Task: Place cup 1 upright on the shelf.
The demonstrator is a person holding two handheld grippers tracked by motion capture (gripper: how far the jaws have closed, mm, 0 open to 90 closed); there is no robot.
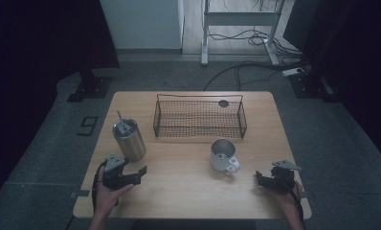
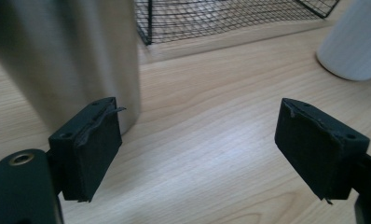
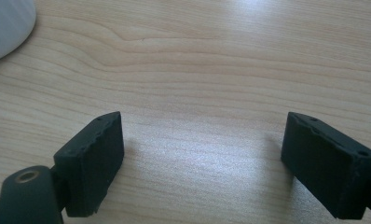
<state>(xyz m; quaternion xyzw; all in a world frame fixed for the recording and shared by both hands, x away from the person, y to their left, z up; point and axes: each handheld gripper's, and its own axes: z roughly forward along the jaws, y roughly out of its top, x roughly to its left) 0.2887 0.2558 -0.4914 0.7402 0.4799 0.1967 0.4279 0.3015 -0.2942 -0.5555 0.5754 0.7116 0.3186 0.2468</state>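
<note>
Left hand-held gripper (image 1: 140, 173): jaws apart, nothing between them; steel tumbler just beside.
Steel tumbler (image 1: 129, 139): brushed cylinder, upright, worktop's left.
Wire basket (image 1: 199, 116): dark rectangular mesh.
Mug (image 1: 223, 155): white, handled.
Right hand-held gripper (image 1: 259, 178): jaws apart, holding nothing.
Worktop (image 1: 188, 191): pale woodgrain.

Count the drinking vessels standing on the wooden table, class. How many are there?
2. A tall brushed-steel tumbler with a straw stands at the table's left, near the left gripper. A white handled mug stands right of centre, in front of the black wire basket. None looks hidden.

silver tumbler (image 1: 129, 140) — white mug (image 1: 223, 155), black mesh basket (image 1: 199, 116)
</note>
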